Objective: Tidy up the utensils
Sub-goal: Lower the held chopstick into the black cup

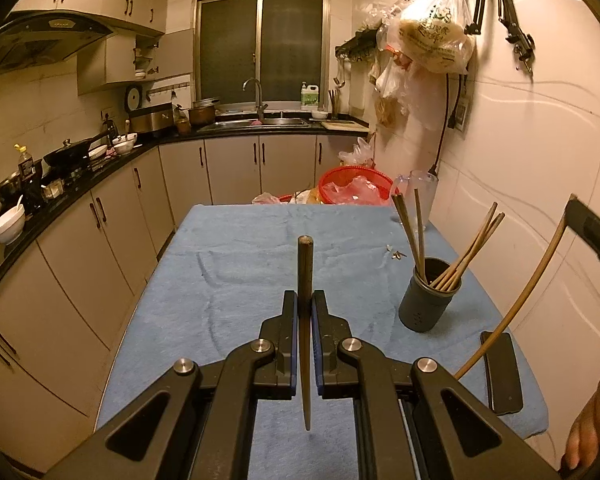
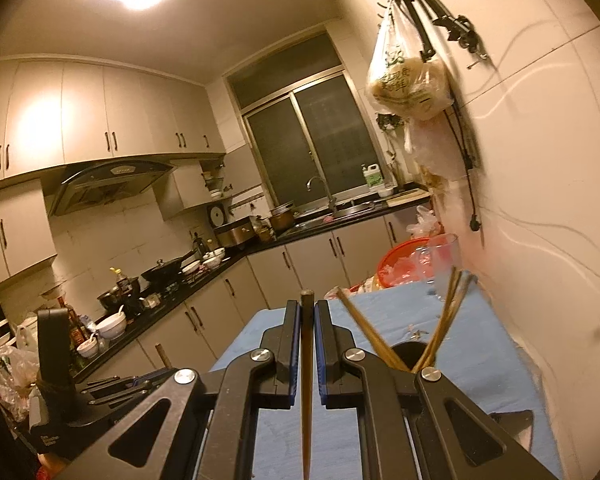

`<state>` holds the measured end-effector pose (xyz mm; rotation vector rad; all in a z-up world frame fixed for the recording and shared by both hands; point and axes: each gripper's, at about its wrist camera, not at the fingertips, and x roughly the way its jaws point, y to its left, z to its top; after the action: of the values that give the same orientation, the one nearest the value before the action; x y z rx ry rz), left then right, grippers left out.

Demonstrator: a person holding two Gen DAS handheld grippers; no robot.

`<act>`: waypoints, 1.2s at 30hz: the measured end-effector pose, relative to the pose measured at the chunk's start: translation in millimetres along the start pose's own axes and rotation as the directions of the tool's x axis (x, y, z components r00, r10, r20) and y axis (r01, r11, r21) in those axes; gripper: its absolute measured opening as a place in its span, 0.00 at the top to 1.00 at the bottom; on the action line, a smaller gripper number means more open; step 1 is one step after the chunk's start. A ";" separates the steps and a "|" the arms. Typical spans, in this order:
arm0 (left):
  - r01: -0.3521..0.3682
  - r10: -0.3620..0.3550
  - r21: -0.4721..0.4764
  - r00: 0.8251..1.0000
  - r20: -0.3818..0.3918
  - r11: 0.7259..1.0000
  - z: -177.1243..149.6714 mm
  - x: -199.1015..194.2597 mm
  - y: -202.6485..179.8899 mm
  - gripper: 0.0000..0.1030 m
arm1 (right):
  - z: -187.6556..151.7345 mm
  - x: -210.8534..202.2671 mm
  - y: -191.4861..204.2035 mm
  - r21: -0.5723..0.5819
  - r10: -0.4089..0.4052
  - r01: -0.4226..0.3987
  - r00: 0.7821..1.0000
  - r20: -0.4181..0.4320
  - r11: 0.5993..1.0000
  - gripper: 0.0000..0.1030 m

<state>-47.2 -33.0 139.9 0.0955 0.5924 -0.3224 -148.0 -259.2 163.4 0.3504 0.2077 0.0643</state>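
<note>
**Two chopsticks in the air, one cup to hit**

Both claws are busy here. The left gripper (image 1: 305,300) is pressed together on a dark wooden chopstick (image 1: 305,276), thick end pointing up and away over the blue cloth (image 1: 228,280), thin tip trailing back toward the camera. The right gripper (image 2: 307,310) is pinching a second chopstick (image 2: 306,360) the same way, squeezed tight between its blue pads, and it hangs just above and behind the grey cup (image 1: 430,300) (only the dark rim (image 2: 406,350) peeks out from the right wrist view).

Where might it slip? The cup is already bristling: a handful of chopsticks (image 1: 466,256) lean out in a wide fan, some left, some right. A new stick coming down could clip one of those leaning ends and lever it out, or nudge the cup over on the soft cloth. The grip is a thin pinch on a round, tapered stick, so a knock could also make it swivel between the pads.

The sticks themselves look like plain brown wood, slim, tapered, smooth. The right one, seen from the left wrist view (image 1: 512,300), seems bowed, but that is likely the lens. A black phone-like slab (image 1: 502,372) lies on the cloth near the cup.
</note>
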 end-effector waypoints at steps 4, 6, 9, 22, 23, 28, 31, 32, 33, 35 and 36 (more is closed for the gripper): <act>-0.009 0.009 0.019 1.000 -0.008 1.000 3.2 9.0 -5.5 0.93 | 7.7 0.1 -11.5 0.006 -0.019 0.019 1.000 0.012 1.000 0.93; -0.016 0.017 0.025 1.000 -0.009 1.000 5.3 12.9 -8.2 0.93 | 11.6 1.1 -17.2 0.011 -0.027 0.027 0.999 0.016 1.000 0.93; -0.026 0.026 0.040 1.000 -0.011 0.999 8.3 19.5 -13.1 0.93 | 16.7 4.5 -25.0 0.016 -0.039 0.039 0.999 0.019 0.999 0.93; -0.013 0.015 0.096 1.000 -0.019 0.995 29.7 46.3 -38.6 0.93 | 46.1 18.8 -54.6 0.015 -0.088 0.087 0.995 0.049 0.996 0.93; -0.009 0.011 0.097 1.000 -0.020 0.995 31.8 47.5 -40.8 0.93 | 48.5 19.4 -56.7 0.016 -0.089 0.089 0.995 0.052 0.996 0.93; 0.017 -0.015 0.115 1.000 -0.015 0.993 43.8 51.7 -53.2 0.93 | 60.0 22.9 -68.3 0.020 -0.102 0.101 0.992 0.068 0.995 0.93; 0.059 -0.056 0.110 0.998 -0.023 0.992 56.4 53.9 -59.9 0.93 | 66.4 25.7 -74.9 0.024 -0.106 0.105 0.992 0.071 0.994 0.93; 0.072 -0.069 0.106 0.997 -0.024 0.992 60.2 53.9 -62.8 0.93 | 69.3 26.8 -77.4 0.027 -0.108 0.106 0.992 0.073 0.994 0.93; 0.086 -0.084 0.102 0.996 -0.024 0.991 65.4 53.3 -65.0 0.93 | 71.7 27.7 -79.3 0.027 -0.110 0.109 0.991 0.075 0.994 0.93; 0.111 -0.110 0.100 0.994 -0.015 0.989 75.7 50.9 -70.0 0.93 | 76.9 29.5 -82.3 0.025 -0.115 0.113 0.990 0.082 0.993 0.93; 0.123 -0.123 0.099 0.992 -0.010 0.987 81.6 49.8 -73.5 0.93 | 80.2 31.2 -84.2 0.024 -0.118 0.116 0.989 0.086 0.993 0.93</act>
<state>11.2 -130.7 179.6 0.1560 0.5869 -0.4716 -98.2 -361.9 201.9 0.3585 0.1425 -0.0688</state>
